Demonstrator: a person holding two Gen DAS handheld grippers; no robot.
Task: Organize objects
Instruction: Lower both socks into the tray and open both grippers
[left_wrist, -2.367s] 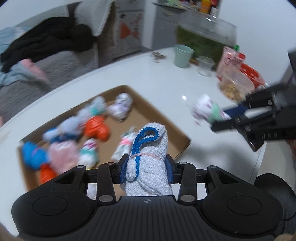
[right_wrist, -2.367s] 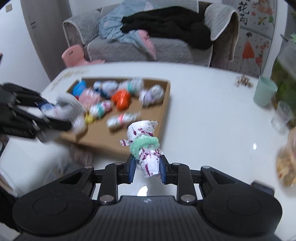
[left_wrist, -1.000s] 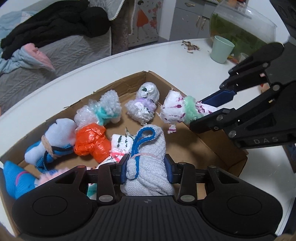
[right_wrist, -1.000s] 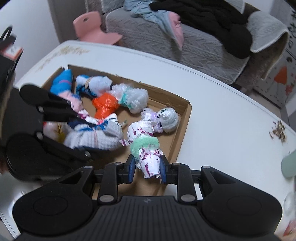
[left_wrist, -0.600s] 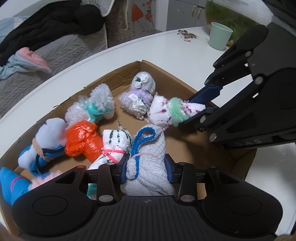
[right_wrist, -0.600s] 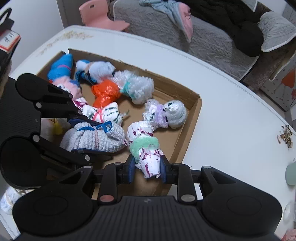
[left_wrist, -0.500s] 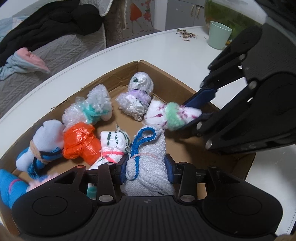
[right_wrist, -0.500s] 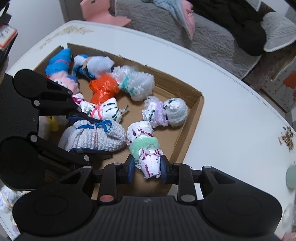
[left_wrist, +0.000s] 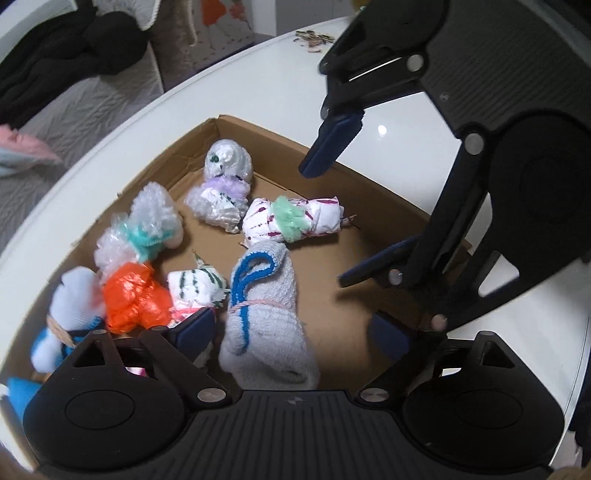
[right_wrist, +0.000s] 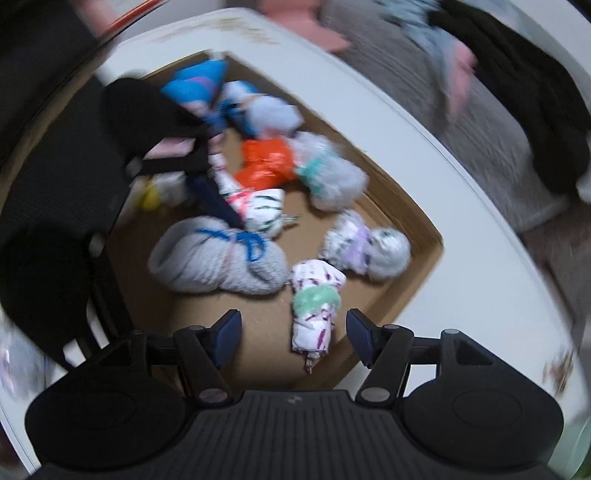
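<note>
A shallow cardboard box (left_wrist: 384, 199) (right_wrist: 428, 254) on a white table holds several tied cloth bundles. The grey bundle with a blue cord (left_wrist: 264, 317) (right_wrist: 218, 258) lies on the box floor between my left gripper's spread fingers. My left gripper (left_wrist: 295, 332) is open and empty. The white bundle with purple marks and a green band (left_wrist: 295, 219) (right_wrist: 316, 306) lies on the box floor. My right gripper (right_wrist: 291, 338) (left_wrist: 332, 206) is open above it and holds nothing.
Other bundles fill the box's left part: an orange one (left_wrist: 133, 295), a bubble-wrap one with a teal band (left_wrist: 144, 229), a white and lilac one (left_wrist: 225, 184), blue ones (right_wrist: 199, 88). A grey sofa with dark clothes (left_wrist: 66, 62) stands beyond the table.
Both grippers have opened. The grey bundle and the white bundle with the green band have dropped onto the box floor. The right wrist view is blurred by motion.
</note>
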